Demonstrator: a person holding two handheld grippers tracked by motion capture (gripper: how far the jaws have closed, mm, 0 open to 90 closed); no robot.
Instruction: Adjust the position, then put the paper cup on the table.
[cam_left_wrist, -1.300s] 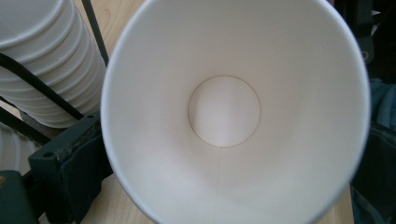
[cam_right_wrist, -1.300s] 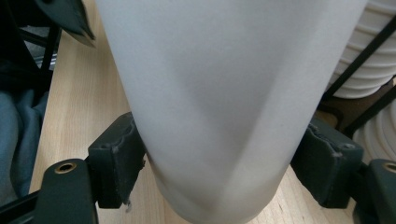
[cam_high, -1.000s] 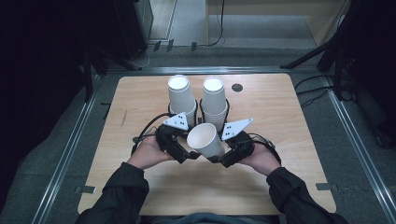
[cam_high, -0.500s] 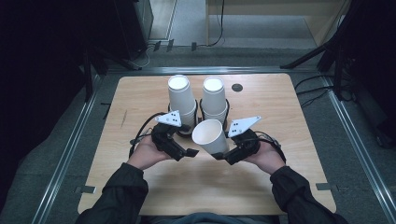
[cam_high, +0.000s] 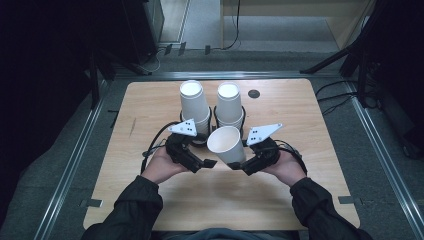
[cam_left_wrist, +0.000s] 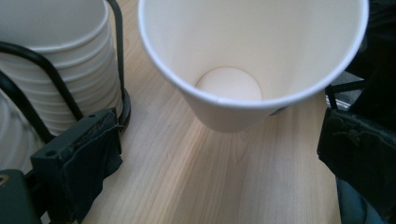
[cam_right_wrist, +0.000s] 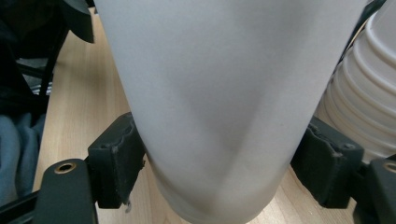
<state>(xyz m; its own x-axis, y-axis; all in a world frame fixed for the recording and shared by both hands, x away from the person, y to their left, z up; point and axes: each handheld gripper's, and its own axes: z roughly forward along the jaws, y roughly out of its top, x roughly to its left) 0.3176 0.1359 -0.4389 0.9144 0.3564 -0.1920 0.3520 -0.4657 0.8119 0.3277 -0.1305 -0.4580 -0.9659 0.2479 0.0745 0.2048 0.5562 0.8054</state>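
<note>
A single white paper cup (cam_high: 227, 145) hangs tilted above the wooden table (cam_high: 150, 110), its mouth turned toward my left gripper. My right gripper (cam_high: 241, 165) is shut on it near its base. In the right gripper view both pads (cam_right_wrist: 116, 158) press the cup's wall (cam_right_wrist: 224, 70) with my gripper (cam_right_wrist: 224, 161) around it. My left gripper (cam_high: 206, 162) stands open just left of the cup. In the left gripper view I look into the cup's mouth (cam_left_wrist: 252, 51), and my gripper (cam_left_wrist: 224, 140) has its jaws wide apart, touching nothing.
Two stacks of upside-down white cups (cam_high: 194, 102) (cam_high: 230, 102) stand in black wire holders just behind the grippers, close to both hands. The left stack (cam_left_wrist: 60, 60) and its wire (cam_left_wrist: 116, 46) sit beside my left jaw. A dark round hole (cam_high: 254, 93) marks the table's back.
The right gripper has carried the cup slightly to the right and up, opening a small gap to the left gripper. The left hand has stayed where it was.
</note>
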